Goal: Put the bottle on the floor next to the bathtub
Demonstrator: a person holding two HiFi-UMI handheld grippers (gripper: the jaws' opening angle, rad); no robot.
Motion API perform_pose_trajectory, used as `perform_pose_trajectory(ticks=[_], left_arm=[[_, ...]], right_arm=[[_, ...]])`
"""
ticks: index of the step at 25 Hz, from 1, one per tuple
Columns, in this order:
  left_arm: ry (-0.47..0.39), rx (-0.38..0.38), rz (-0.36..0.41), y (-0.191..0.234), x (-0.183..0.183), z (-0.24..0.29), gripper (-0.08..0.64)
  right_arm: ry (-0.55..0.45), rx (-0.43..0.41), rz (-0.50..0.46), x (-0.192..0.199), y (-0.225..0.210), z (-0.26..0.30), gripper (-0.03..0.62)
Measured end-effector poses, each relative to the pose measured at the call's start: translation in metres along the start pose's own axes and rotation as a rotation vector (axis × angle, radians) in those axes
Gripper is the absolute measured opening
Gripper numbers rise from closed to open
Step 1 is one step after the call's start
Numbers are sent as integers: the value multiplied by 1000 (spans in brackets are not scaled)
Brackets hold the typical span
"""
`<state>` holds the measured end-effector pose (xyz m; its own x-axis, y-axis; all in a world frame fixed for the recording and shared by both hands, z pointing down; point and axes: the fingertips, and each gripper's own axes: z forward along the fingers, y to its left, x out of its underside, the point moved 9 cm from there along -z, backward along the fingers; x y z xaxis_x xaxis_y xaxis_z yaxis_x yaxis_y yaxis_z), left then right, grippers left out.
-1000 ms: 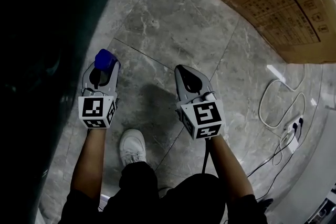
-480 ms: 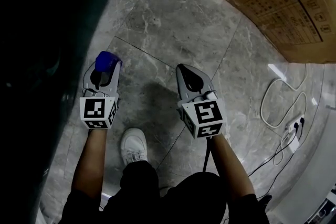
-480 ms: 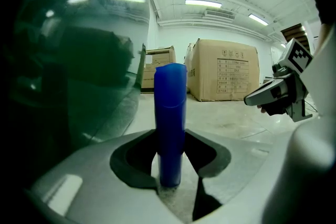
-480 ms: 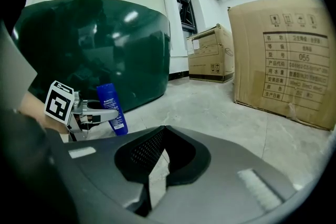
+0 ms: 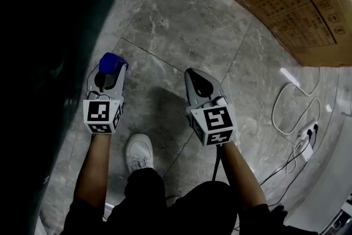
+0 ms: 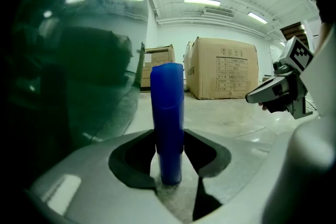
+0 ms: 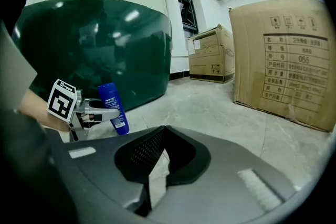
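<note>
My left gripper (image 5: 110,70) is clamped on the blue bottle (image 6: 167,113), both jaws pressed against its lower body. The bottle stands close to upright, just beside the dark green bathtub (image 7: 94,44), with its base low over the grey tile floor (image 5: 181,25). I cannot tell whether it touches the tile. Compared with 1 second ago, almost nothing has changed: the left gripper has crept a touch forward and toward the right, and the grip is the same. My right gripper (image 5: 192,75) has kept its place near the left one, its jaws together with nothing between them. The white shoe (image 5: 137,152) sits below the 2 grippers as before. The cardboard box (image 5: 297,3) is well apart at upper right.
</note>
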<state>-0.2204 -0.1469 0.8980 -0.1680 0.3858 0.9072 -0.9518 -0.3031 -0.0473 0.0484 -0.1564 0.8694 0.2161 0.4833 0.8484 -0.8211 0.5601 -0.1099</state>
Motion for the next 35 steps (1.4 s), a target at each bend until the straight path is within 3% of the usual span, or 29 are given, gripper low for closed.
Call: perform_pose_trajectory(ticks=[18, 28, 35], left_arm=[[-35, 0, 35, 0, -15, -9, 255], [-122, -21, 70, -2, -52, -31, 259], [-197, -52, 75, 0, -88, -52, 258]], right_arm=[[-28, 7, -5, -4, 3, -8, 26], [-102, 50, 33, -22, 6, -24, 26], [-157, 71, 7, -48, 4, -43, 26]])
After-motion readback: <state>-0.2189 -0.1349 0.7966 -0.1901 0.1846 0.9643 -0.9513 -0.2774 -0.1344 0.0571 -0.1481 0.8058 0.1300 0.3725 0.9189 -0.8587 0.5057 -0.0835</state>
